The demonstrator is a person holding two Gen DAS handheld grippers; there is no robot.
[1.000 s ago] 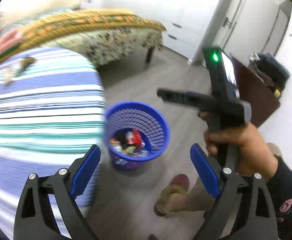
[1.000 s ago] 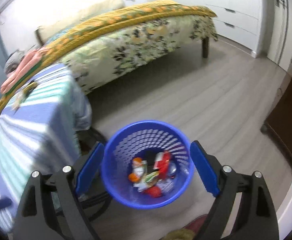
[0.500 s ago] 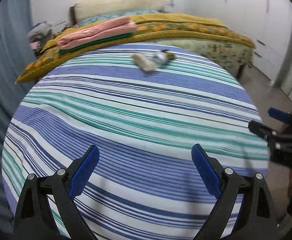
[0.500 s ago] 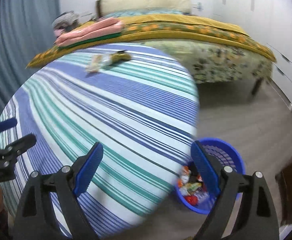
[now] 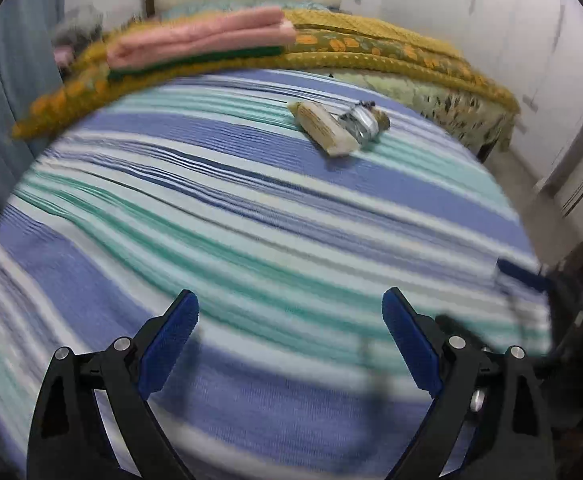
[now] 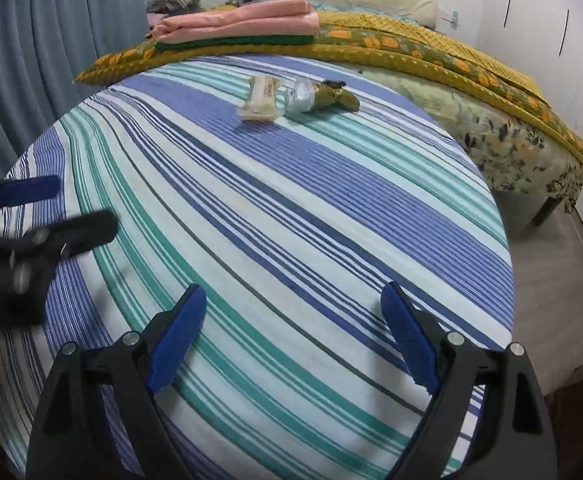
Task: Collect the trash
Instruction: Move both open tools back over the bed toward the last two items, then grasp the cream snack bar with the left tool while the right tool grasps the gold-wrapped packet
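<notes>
Three pieces of trash lie together at the far side of the round striped tablecloth point(image 6: 331, 208): a beige wrapper point(image 6: 260, 98), a crumpled silver wrapper point(image 6: 301, 96) and a gold-green wrapper point(image 6: 337, 96). The left wrist view shows the same beige wrapper point(image 5: 323, 128) and silver wrapper point(image 5: 357, 122). My left gripper point(image 5: 289, 316) hovers open over the near part of the cloth, nothing between its fingers. My right gripper point(image 6: 293, 312) is open and empty too, well short of the trash. The left gripper point(image 6: 51, 212) shows at the left edge of the right wrist view.
A bed point(image 6: 491, 128) with a yellow patterned cover and folded pink cloths point(image 6: 243, 20) stands behind the table. A blue-grey curtain point(image 6: 51, 40) hangs on the left. White cupboards point(image 5: 531, 40) and grey floor point(image 6: 551, 264) lie to the right.
Both views swung from the blue bin on the floor up over the striped table. The bin has left both views and the wrappers appear closer. Both grippers stayed open.
</notes>
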